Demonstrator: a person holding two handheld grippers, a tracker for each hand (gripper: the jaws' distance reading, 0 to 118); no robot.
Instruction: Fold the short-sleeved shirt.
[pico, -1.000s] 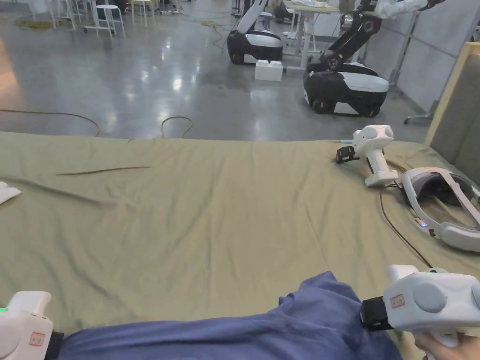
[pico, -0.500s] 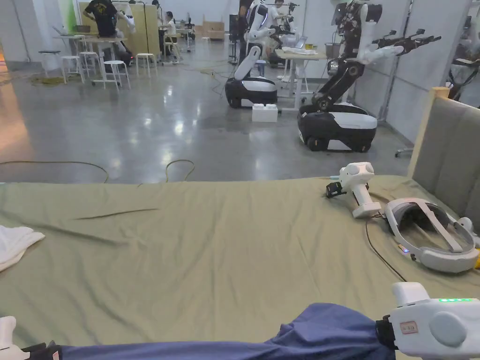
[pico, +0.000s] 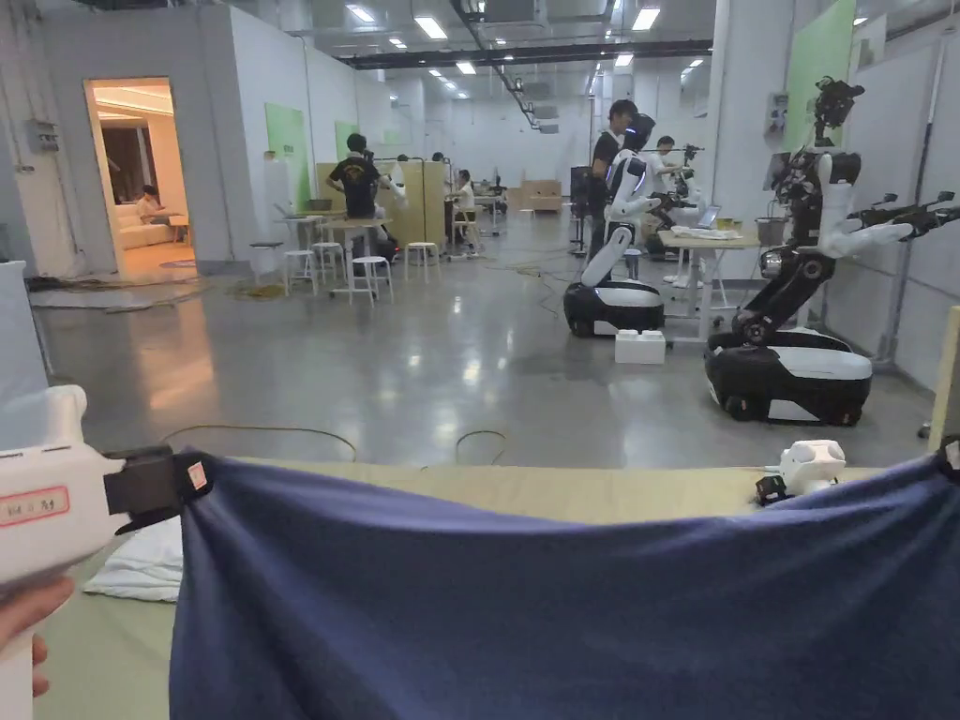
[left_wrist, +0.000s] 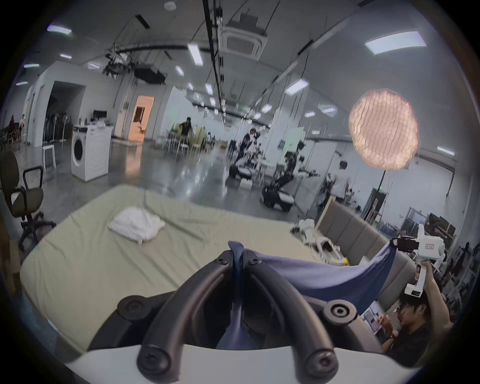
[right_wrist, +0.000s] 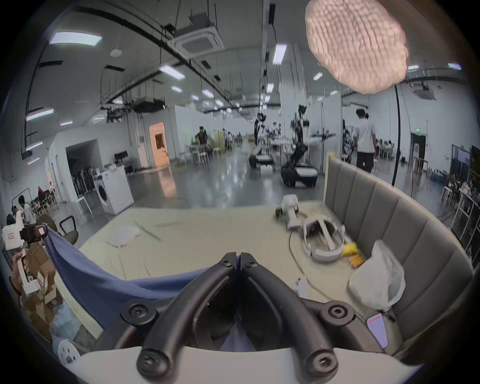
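Note:
A blue short-sleeved shirt (pico: 562, 600) hangs stretched in the air above the olive bed sheet (pico: 600, 489), its top edge sagging between both grippers. My left gripper (pico: 192, 478) is shut on the shirt's left corner; in the left gripper view the cloth (left_wrist: 324, 278) is pinched between the closed black jaws of that gripper (left_wrist: 238, 256). My right gripper (right_wrist: 238, 256) is shut on the shirt's (right_wrist: 104, 280) other corner, and it appears far right in the left gripper view as the right gripper (left_wrist: 393, 243). The left gripper (right_wrist: 42, 231) appears at the far left of the right gripper view.
A white garment (pico: 141, 567) lies on the bed at left. A spare white gripper (pico: 806, 466) and a headset (right_wrist: 322, 239) rest at the bed's right end, by the padded grey headboard (right_wrist: 389, 220). Wheeled robots (pico: 787, 375) and people stand on the floor beyond.
Both grippers have lifted the shirt from the bed's near edge up into the air, spreading it wide. The head camera has tilted up, showing more of the hall.

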